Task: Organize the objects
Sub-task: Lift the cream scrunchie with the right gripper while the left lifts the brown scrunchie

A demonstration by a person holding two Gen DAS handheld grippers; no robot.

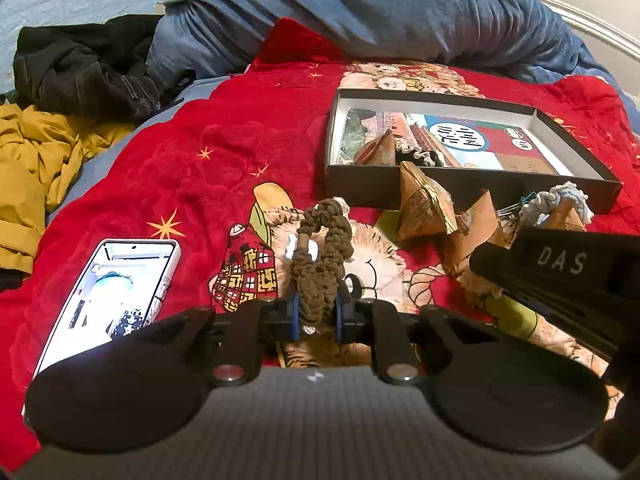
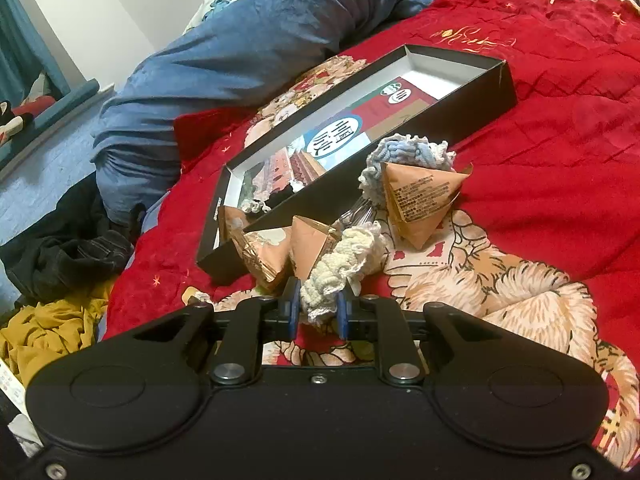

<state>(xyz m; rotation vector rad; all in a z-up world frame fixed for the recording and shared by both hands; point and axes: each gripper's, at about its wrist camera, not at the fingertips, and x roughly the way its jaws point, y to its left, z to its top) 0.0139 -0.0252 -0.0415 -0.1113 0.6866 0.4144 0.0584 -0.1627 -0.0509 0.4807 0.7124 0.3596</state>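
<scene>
My left gripper (image 1: 318, 312) is shut on a brown crocheted scrunchie (image 1: 322, 248) above the red blanket. My right gripper (image 2: 318, 312) is shut on a cream crocheted scrunchie (image 2: 340, 264). An open black box (image 1: 472, 192) (image 2: 472, 104) lies ahead with a printed card, a paper pyramid packet and a dark scrunchie inside. Several tan pyramid packets (image 1: 424, 204) (image 2: 420, 200) and a blue-white scrunchie (image 1: 560, 200) (image 2: 404, 152) lie in front of the box. The right gripper's body (image 1: 560, 276) shows at the right of the left wrist view.
A phone (image 1: 116, 292) with its screen lit lies on the blanket at the left. A blue duvet (image 1: 360, 12) is bunched behind the box. Black clothing (image 1: 84, 64) and a mustard garment (image 1: 36, 152) lie at the far left.
</scene>
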